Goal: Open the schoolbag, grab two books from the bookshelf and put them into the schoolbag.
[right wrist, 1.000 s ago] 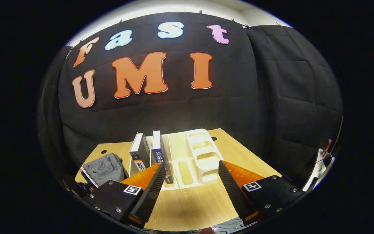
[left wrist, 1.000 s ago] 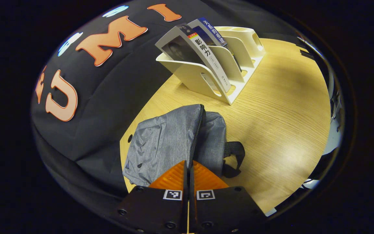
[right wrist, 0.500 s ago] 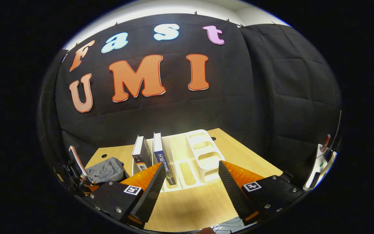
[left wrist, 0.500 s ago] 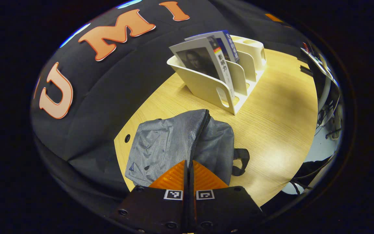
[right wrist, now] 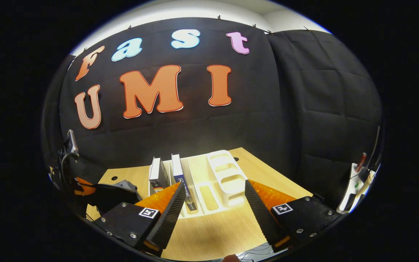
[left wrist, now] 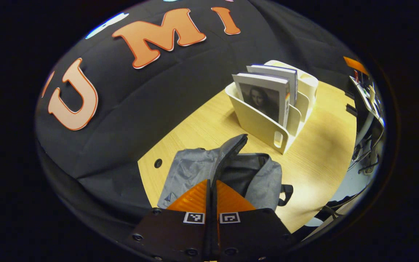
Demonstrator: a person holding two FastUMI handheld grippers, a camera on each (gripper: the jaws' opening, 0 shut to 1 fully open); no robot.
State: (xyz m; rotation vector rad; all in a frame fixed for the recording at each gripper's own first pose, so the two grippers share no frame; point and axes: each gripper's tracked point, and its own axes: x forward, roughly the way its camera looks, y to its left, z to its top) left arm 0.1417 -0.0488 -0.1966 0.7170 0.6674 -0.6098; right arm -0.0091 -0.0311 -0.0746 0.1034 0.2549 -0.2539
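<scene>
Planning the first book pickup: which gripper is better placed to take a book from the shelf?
Right. The right gripper is open and faces the books in the bookshelf; the left gripper is shut at the schoolbag zipper.

1. My left gripper (left wrist: 211, 186) fingers are pressed together over the schoolbag (left wrist: 256, 178); they cover its near edge, so I cannot tell whether they pinch the zipper pull or fabric.
2. Inside of the bag's opening is dark; contents unreadable.
3. In the right gripper view, my own left finger (right wrist: 166, 203) hides the lower front of the two books (right wrist: 158, 174) and the bookshelf (right wrist: 227, 171) corner.
4. Schoolbag there is mostly hidden behind the other gripper (right wrist: 75, 182), at the edge.
5. Table (right wrist: 213, 236) near edge cut off below.
</scene>
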